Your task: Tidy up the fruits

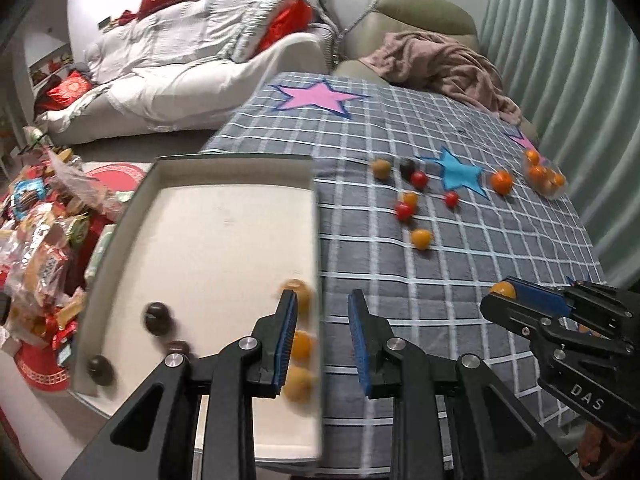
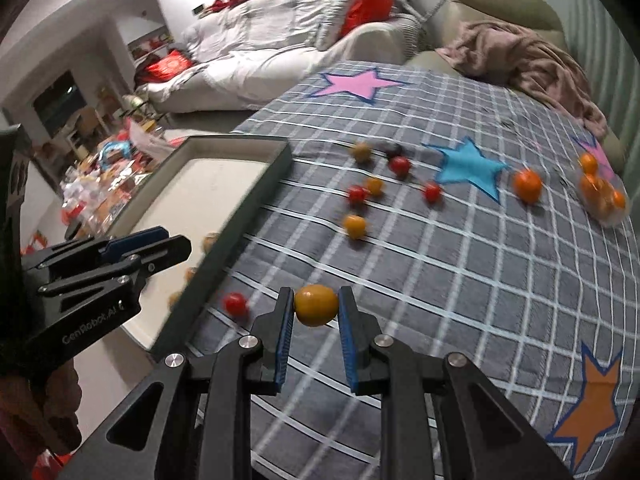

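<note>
A shallow white tray (image 1: 224,216) with a dark rim lies on the checked cloth; it also shows in the right wrist view (image 2: 256,188). It holds several dark fruits (image 1: 157,317) and yellow fruits (image 1: 301,345). My left gripper (image 1: 322,312) is open and empty, over the tray's right rim. My right gripper (image 2: 316,306) is shut on a yellow fruit (image 2: 316,305) above the cloth, right of the tray; it also shows in the left wrist view (image 1: 505,295). Loose red, yellow and orange fruits (image 2: 355,226) lie scattered farther back. One red fruit (image 2: 235,303) lies beside the tray.
A clear bag of oranges (image 2: 602,194) lies at the far right of the table. A pile of snack packets (image 1: 40,232) sits left of the table. A sofa with bedding (image 1: 192,52) and a chair with a pink blanket (image 1: 444,60) stand behind.
</note>
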Tool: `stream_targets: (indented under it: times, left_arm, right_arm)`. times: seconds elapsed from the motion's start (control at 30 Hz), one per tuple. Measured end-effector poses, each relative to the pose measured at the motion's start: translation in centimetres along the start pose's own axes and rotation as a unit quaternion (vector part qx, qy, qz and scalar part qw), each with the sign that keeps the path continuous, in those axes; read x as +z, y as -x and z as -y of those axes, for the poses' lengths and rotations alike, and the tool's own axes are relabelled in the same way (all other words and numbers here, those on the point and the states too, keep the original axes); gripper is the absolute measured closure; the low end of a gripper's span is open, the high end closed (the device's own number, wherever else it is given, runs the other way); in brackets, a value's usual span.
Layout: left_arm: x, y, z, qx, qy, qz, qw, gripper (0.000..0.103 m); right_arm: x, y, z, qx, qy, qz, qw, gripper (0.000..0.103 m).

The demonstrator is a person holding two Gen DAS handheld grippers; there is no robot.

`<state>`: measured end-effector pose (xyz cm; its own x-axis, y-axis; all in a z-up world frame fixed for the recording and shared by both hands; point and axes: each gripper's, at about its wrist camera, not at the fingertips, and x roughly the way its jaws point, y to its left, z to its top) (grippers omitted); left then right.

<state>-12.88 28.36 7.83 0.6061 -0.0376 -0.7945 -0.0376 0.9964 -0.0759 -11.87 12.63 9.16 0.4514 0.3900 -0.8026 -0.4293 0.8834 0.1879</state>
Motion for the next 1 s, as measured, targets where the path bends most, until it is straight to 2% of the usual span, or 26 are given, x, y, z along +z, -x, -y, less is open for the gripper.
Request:
stream_targets:
  times: [0.2, 0.33, 0.37, 0.43, 0.5, 0.67, 0.8, 0.87, 1.0]
  left_arm:
    - [-0.3, 0.4, -3.8, 0.018, 0.025, 0.005, 0.9995, 0.075]
    - [-1.0, 0.5, -1.7, 0.009, -0.004, 0.016, 0.9998, 0.072]
    - [-1.1, 0.2, -0.7, 0.004, -0.013, 0.013, 0.9998, 0.050]
    - [-1.2, 0.0, 0.8, 0.003, -0.018, 0.023, 0.9996, 0.020]
    - [-1.3, -0.2, 2.9, 0.000, -0.036, 0.031, 0.9989, 0.020]
    - [-1.5, -3.4, 6.4, 0.018, -0.062, -0.005, 0.9979, 0.020]
    - [-2.5, -5.7, 7.2, 0.038, -0.056, -0.033, 0.9972, 0.020]
    - [-2.9, -6.1, 7.6, 0.061, -0.065, -0.024, 0.9957, 0.020]
    - [-2.7, -6.8, 8.2, 0.077, -0.067, -0.025, 0.9945, 0.020]
  right_arm:
    - [1.2, -1.4, -2.2, 0.016, 0.009, -0.006, 1.000, 0.079]
    - [0.5, -2.4, -1.5, 0.016, -0.010, -0.023, 1.000, 0.079]
    - [0.2, -2.4, -1.1, 0.012, -0.013, -0.024, 1.000, 0.079]
    - [-0.4, -2.1, -0.2, 0.005, -0.021, -0.027, 0.999, 0.079]
    - [-1.0, -1.7, 1.1, -0.004, -0.035, -0.027, 0.999, 0.079]
    - [-2.2, -0.5, 4.6, -0.016, -0.074, -0.021, 0.997, 0.079]
    - [-2.9, -0.1, 5.8, -0.014, -0.084, -0.017, 0.996, 0.079]
    - [-3.2, -0.2, 6.2, -0.010, -0.090, -0.016, 0.996, 0.079]
    - [-3.4, -0.6, 6.7, 0.001, -0.099, -0.015, 0.995, 0.079]
